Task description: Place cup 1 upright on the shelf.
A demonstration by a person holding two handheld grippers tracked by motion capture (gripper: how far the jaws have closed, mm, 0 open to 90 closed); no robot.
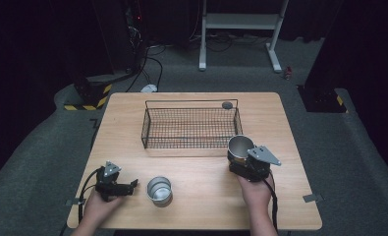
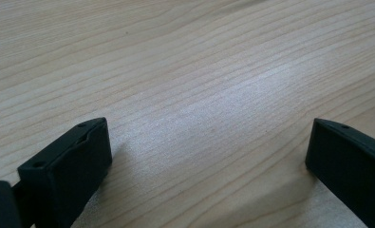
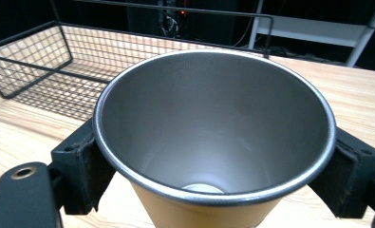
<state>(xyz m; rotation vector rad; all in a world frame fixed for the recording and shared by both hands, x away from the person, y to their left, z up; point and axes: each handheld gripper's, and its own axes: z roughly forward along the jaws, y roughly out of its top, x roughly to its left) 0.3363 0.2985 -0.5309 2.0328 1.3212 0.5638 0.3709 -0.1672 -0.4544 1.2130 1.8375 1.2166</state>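
My right gripper (image 1: 241, 156) is shut on a metal cup (image 1: 240, 148), held upright just off the front right corner of a black wire basket (image 1: 147, 129). In the right gripper view the cup (image 3: 213, 128) sits squeezed between both jaws, its steel inside empty and its outside tan. A second metal cup (image 1: 159, 190) stands upright on the table near the front edge. My left gripper (image 1: 134, 185) rests low on the table left of that cup, pointing at it, open. In the left gripper view its jaws stand wide apart over bare wood (image 2: 199, 85).
The basket (image 3: 28, 61) holds nothing that I can see. A small dark round thing (image 1: 227, 104) lies behind its far right corner. The wooden table (image 1: 201, 206) ends close behind both hands. White frame legs (image 1: 201, 59) and cables lie on the floor beyond.
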